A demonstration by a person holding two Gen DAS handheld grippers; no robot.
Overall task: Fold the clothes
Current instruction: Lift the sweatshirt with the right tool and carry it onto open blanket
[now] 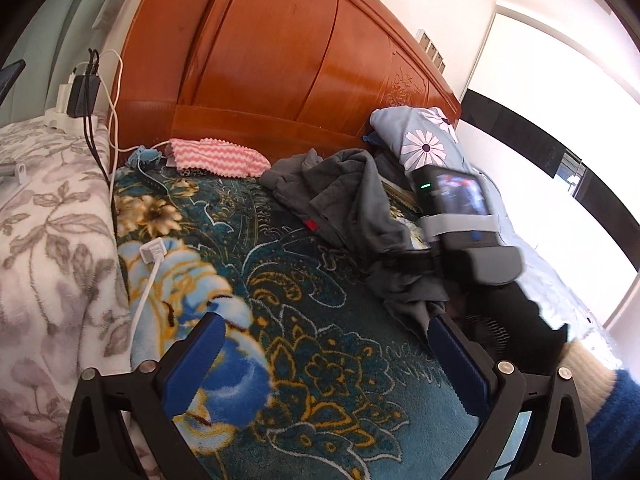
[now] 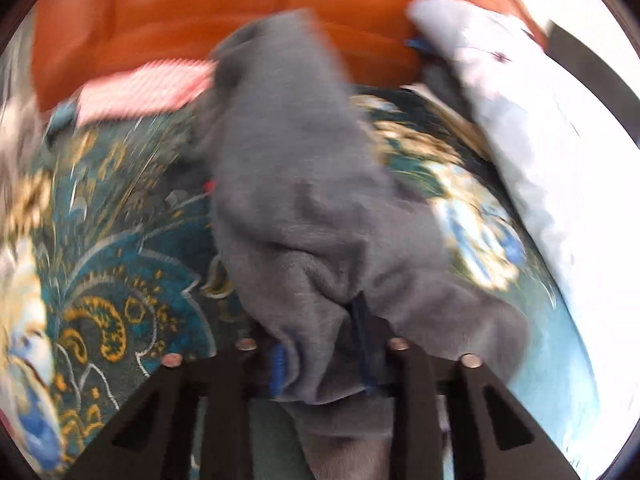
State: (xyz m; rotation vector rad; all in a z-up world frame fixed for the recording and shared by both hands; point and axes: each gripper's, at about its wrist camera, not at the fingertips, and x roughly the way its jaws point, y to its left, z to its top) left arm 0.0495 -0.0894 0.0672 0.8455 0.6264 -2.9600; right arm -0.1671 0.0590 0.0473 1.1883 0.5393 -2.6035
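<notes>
Jaws on my right gripper [image 2: 320, 344] pinch the grey garment [image 2: 304, 184], bunched near the bed's [image 1: 320, 360] headboard; left gripper [image 1: 324, 344] gapes empty. I'd drag it clear, then spread it flat.

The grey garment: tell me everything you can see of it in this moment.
The grey garment is soft, plain dark-grey knit cloth with a small red tag. It lies crumpled and unfolded on the patterned blanket, near the wooden headboard and beside a floral pillow. The right hand-held gripper is shut on one bunched edge, with cloth draped over its fingers. The left hand-held gripper is open and apart from it.
</notes>
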